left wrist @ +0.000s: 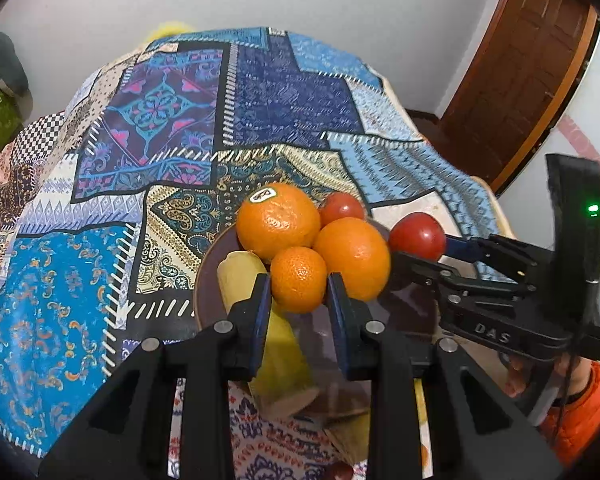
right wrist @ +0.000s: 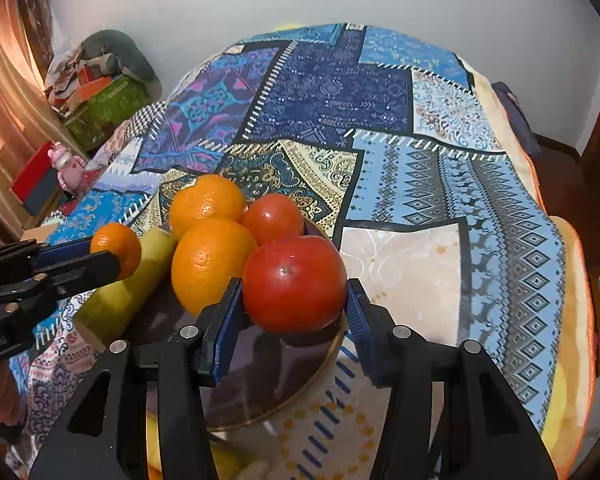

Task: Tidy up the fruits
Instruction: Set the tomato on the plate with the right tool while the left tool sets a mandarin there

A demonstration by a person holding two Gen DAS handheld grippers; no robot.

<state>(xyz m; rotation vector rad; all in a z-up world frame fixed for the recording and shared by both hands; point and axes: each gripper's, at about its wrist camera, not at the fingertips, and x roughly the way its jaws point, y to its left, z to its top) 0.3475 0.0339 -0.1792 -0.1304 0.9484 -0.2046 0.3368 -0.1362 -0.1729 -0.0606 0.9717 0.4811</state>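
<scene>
The left gripper (left wrist: 299,292) holds a small orange (left wrist: 298,279). The right gripper (right wrist: 295,300) holds a red tomato (right wrist: 295,283) over the brown plate (right wrist: 284,392).

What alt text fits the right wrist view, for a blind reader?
The right gripper grips a tomato above a brown plate with two oranges. At left, the left gripper holds a mandarin.

A plate (right wrist: 324,364) is sitting on the patchwork cloth (right wrist: 400,160), holding two big oranges (right wrist: 212,264) with a tomato (right wrist: 274,218) behind them and a banana (right wrist: 128,288) lying to their left, while a small orange (left wrist: 298,278) and another tomato (right wrist: 294,284) are hanging just above it.
</scene>
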